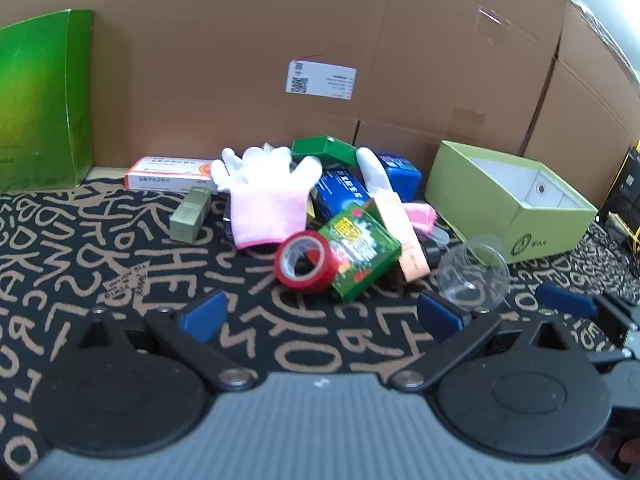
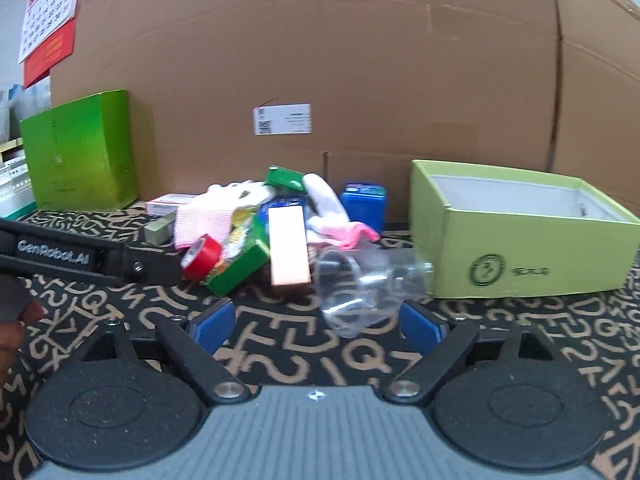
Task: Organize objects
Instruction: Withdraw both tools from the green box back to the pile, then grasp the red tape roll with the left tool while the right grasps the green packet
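Note:
A heap of small items lies on the patterned mat: a red tape roll (image 1: 306, 261) (image 2: 202, 258), a green printed box (image 1: 360, 249) (image 2: 236, 262), a pink-cuffed white glove (image 1: 266, 190) (image 2: 208, 210), a blue box (image 1: 400, 174) (image 2: 364, 204), a peach slab (image 2: 289, 246) and a clear plastic cup (image 1: 472, 270) (image 2: 360, 284) on its side. My left gripper (image 1: 322, 314) stands open, short of the tape roll, nothing between its fingers. My right gripper (image 2: 316, 322) is open just before the cup, whose rim reaches between the fingertips without touching the pads.
An open light-green box (image 1: 516, 204) (image 2: 532, 256) sits to the right of the heap. A tall green carton (image 1: 40, 100) (image 2: 80, 152) stands at the left. A cardboard wall (image 1: 280, 40) closes the back. The left gripper's finger (image 2: 120, 264) crosses the right wrist view.

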